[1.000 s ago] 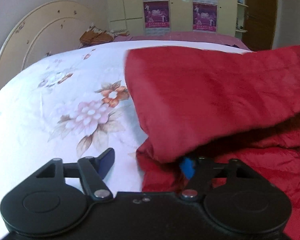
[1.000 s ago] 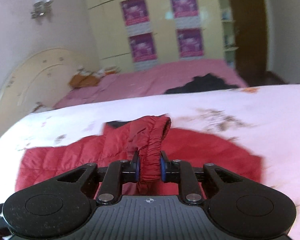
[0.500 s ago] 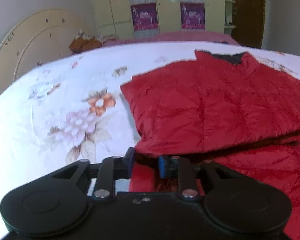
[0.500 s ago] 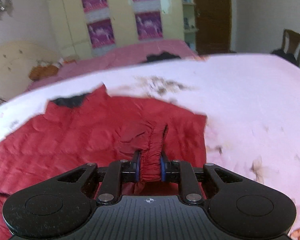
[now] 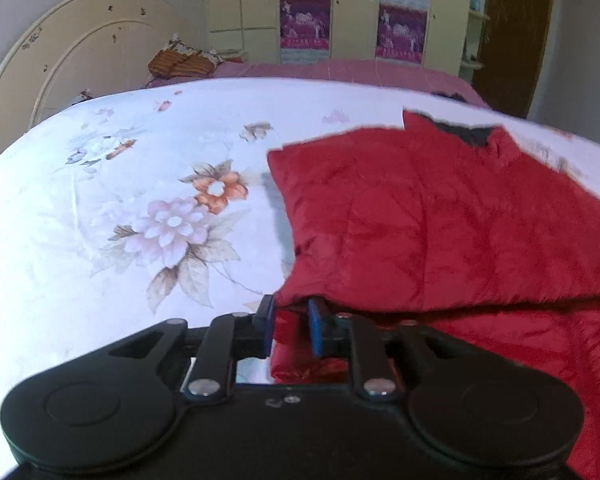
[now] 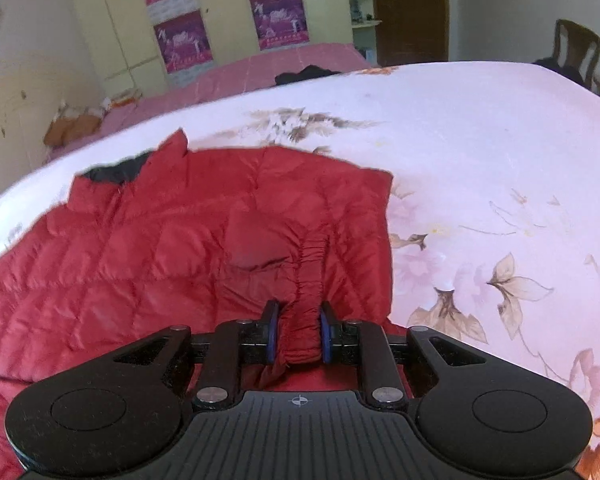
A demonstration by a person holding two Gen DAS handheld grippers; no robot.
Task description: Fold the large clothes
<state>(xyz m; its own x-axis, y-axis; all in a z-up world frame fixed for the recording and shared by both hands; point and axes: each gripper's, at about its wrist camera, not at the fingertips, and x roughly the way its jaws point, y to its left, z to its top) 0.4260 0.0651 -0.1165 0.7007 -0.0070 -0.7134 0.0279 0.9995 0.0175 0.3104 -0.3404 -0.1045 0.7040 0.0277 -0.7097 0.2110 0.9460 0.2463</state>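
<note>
Since a second ago my left gripper (image 5: 290, 326) has closed onto the red jacket's (image 5: 440, 220) lower-left edge; my right gripper (image 6: 299, 334) stays clamped on its cuff (image 6: 306, 320), sleeve folded inward on the floral bedsheet (image 6: 480, 140).

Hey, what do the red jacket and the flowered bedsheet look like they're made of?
Red jacket: probably thin nylon or polyester shell with padding; slight sheen, quilted stitching, gathered elastic cuff. Flowered bedsheet: likely smooth woven cotton or blend; matte, printed flowers.
</note>
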